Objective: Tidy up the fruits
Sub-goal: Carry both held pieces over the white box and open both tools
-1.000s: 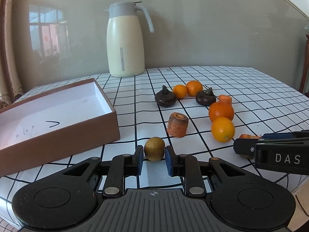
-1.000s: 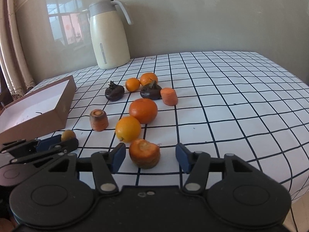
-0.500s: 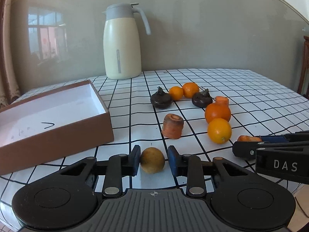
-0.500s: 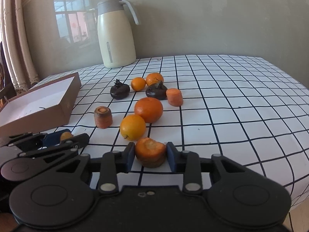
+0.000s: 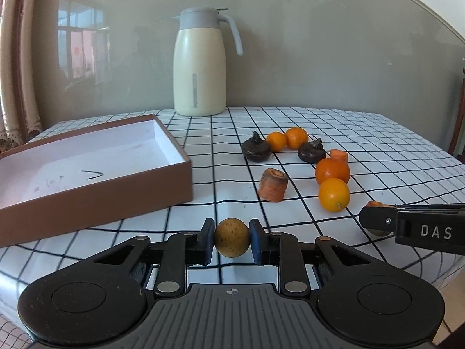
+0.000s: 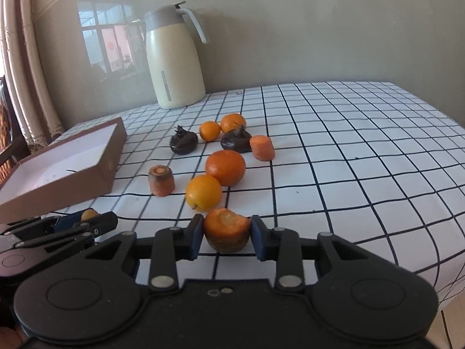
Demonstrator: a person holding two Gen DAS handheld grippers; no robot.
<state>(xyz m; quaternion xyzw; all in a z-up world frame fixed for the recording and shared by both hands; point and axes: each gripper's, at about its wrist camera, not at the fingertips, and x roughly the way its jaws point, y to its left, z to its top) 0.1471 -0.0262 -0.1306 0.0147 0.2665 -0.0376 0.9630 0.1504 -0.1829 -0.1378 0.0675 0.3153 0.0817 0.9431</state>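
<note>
My left gripper [image 5: 231,238] is shut on a small round brown-yellow fruit [image 5: 231,237] and holds it just above the checked cloth, in front of the open brown box [image 5: 96,186]. My right gripper [image 6: 226,234] is shut on a short carrot chunk [image 6: 226,231] near the table's front edge. It shows from the side in the left wrist view [image 5: 377,221]. Several oranges, such as one [image 6: 203,192] and another [image 6: 225,167], two dark water chestnuts [image 6: 183,143] [image 6: 236,141] and two more carrot pieces [image 6: 161,180] [image 6: 262,147] lie on the cloth beyond.
A cream thermos jug [image 5: 200,62] stands at the back by the wall. The box [image 6: 64,168] has a white inside with only a pen mark. The table's right edge [image 6: 453,192] drops off at the right. Curtains [image 6: 32,67] hang at the left.
Both grippers have closed: the left onto the brown-yellow fruit, the right onto the carrot chunk. Both have lifted slightly.
</note>
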